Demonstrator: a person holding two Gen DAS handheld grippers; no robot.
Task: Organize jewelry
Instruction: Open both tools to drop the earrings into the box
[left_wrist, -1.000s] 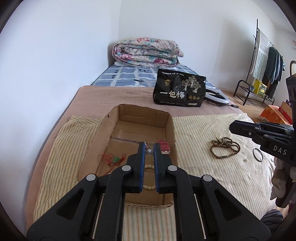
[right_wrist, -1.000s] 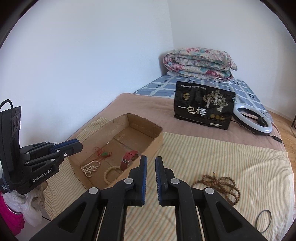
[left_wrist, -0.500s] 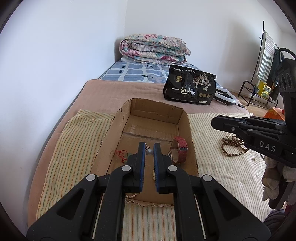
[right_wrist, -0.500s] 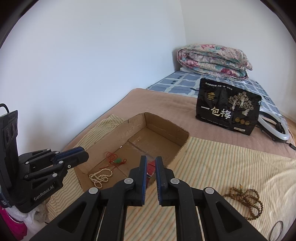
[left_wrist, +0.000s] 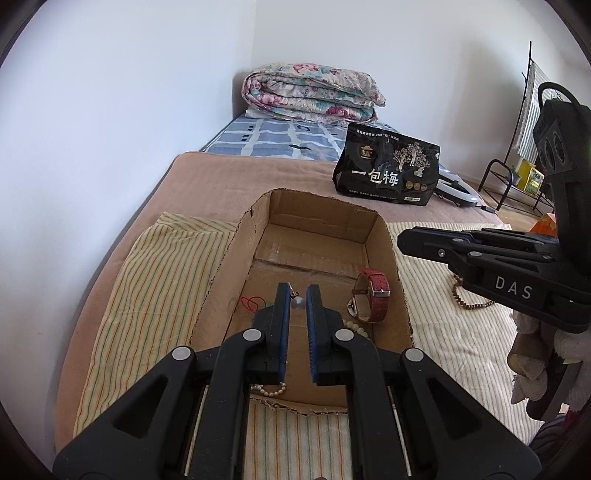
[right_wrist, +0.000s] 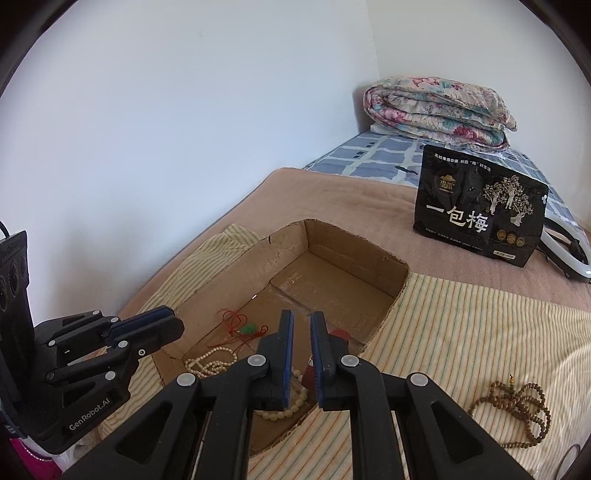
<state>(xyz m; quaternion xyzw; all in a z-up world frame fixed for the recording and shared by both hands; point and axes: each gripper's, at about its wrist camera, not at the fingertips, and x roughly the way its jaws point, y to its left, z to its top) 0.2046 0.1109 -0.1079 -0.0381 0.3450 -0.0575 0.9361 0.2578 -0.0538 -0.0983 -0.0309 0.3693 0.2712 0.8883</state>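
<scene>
A: Where's the cardboard box (left_wrist: 391, 240)?
B: On the striped cloth (left_wrist: 147, 280), at 12 o'clock from the left gripper (left_wrist: 297, 295).
A: What's inside?
B: A red-strapped watch (left_wrist: 369, 299) at 2 o'clock, red cord (right_wrist: 240, 326), white beads (right_wrist: 210, 363).
A: The grippers?
B: Left is slightly parted, a small earring (left_wrist: 296, 302) dangling between the fingers. Right gripper (right_wrist: 301, 325) is slightly parted, empty. Brown beads (right_wrist: 517, 413) lie outside at 4 o'clock.

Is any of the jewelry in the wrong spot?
Yes. The brown bead necklace lies in a tangle on the striped cloth, outside the cardboard box. The red watch, pearl strand and red cord are already inside the box.
</scene>
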